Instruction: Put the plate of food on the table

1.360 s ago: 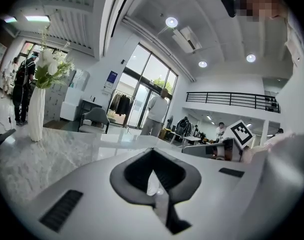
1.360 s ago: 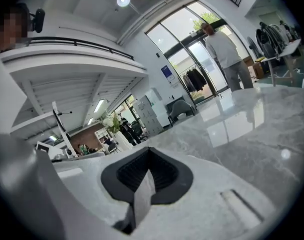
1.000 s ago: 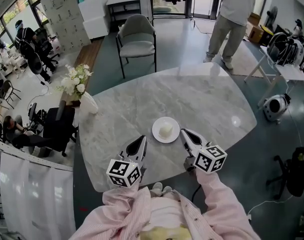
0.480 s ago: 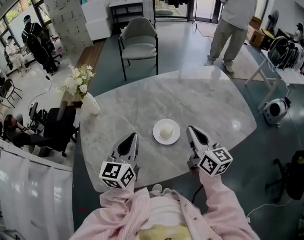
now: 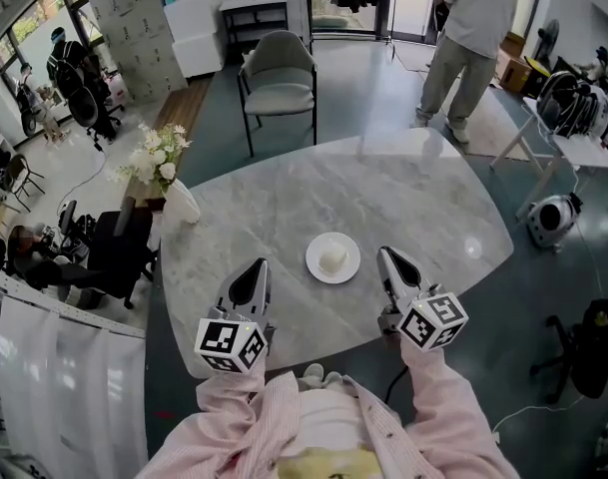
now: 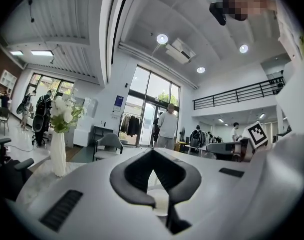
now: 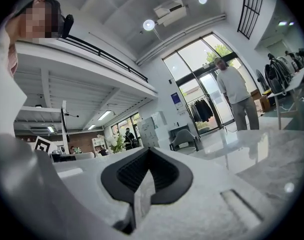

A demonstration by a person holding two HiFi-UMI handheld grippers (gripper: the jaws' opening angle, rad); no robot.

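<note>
1. While both grippers hung over the near edge of the table (image 5: 413,193), the plate (image 5: 314,267) lay flat on the marble between and just ahead of them, with a pale lump of food (image 5: 332,257) at its middle.
2. On the left gripper (image 5: 254,272) the jaws were clenched together and empty. The right gripper (image 5: 391,265) was likewise pressed closed on nothing. Neither touched the plate.
3. Judging by this, the plate had already been set down. The closed jaws, held level and apart from it, were probably kept clear so nothing would nudge the rim.
4. At the table's far left edge stood a vase (image 5: 181,204) of white flowers, well away from the plate. A chair (image 5: 279,73) stood beyond the table, and a person (image 5: 473,28) stood near the door.
5. One second before, the grippers sat close at either side of the plate's rim. They had since drawn back toward the wearer and spread wider apart. The plate had not moved.
</note>
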